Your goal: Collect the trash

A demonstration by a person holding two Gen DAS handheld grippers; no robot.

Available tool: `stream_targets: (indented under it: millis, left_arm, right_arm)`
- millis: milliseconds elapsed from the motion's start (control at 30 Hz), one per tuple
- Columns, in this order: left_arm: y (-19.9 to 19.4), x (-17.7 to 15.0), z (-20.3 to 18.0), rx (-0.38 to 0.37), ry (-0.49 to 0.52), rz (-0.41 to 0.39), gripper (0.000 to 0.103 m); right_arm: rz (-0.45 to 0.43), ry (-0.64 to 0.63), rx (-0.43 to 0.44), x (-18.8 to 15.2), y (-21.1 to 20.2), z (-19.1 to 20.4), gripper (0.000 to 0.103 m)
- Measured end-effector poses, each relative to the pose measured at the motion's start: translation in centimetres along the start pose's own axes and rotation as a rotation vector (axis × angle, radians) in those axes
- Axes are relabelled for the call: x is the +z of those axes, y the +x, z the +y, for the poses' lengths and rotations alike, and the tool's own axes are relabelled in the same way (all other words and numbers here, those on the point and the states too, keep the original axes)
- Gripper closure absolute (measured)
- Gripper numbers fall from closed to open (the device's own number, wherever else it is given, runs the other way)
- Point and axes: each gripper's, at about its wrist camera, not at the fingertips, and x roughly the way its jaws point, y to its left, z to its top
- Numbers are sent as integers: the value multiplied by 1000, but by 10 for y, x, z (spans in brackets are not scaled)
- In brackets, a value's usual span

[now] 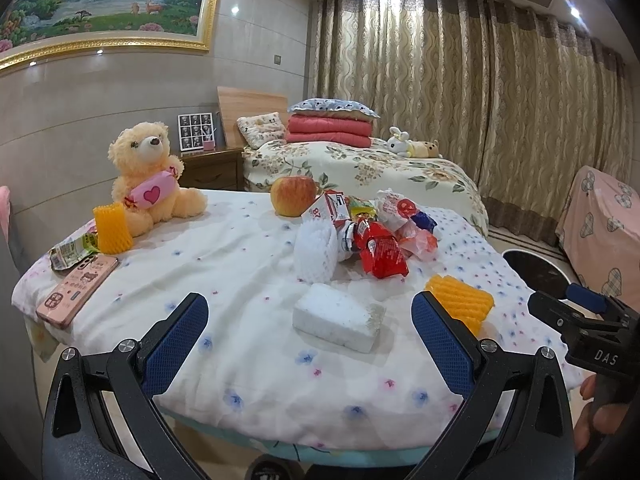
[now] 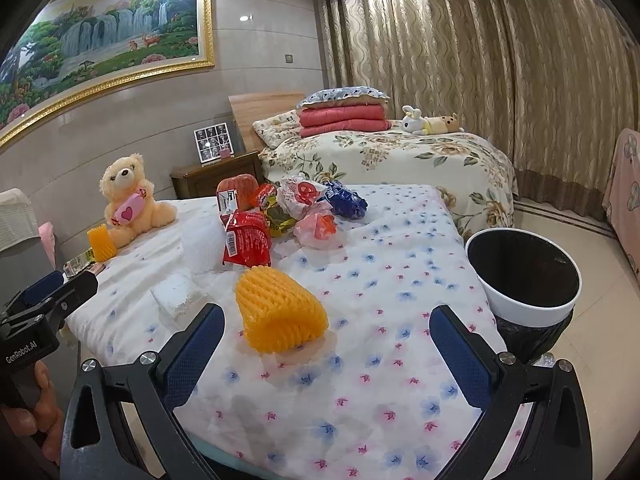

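"DAS" is printed on the right claw [image 2: 326, 344] body and "GenRobot.AI" on the left claw [image 1: 310, 334]; both are spread wide and empty above the flower-print bed [image 2: 400, 280]. Between the left one's fingers lies a white foam block [image 1: 338, 318]; an orange foam net [image 2: 278, 312] lies before the right. Crumpled wrappers [image 2: 280, 216] are piled mid-bed beside an apple [image 1: 293, 195], with a teddy bear [image 1: 152, 176] and phone [image 1: 76, 288] further left. A white-rimmed bin [image 2: 524, 276] stands at the bed's right edge.
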Motion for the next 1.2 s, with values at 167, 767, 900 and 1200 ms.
stream_targets:
  millis: [167, 767, 900, 1200]
  left_arm:
    - [1, -1, -1, -1, -2, 4, 0]
    - [1, -1, -2, -7, 2, 9, 0]
    - [1, -1, -3, -7, 4, 10, 0]
    - [2, -1, -4, -9, 6, 12, 0]
  right_arm:
    - [3, 10, 3, 0, 0, -3, 0]
    - [10, 20, 9, -1, 2, -5, 0]
    - [11, 21, 9, -1, 2, -4, 0]
    - [18, 27, 17, -3, 3, -4, 0]
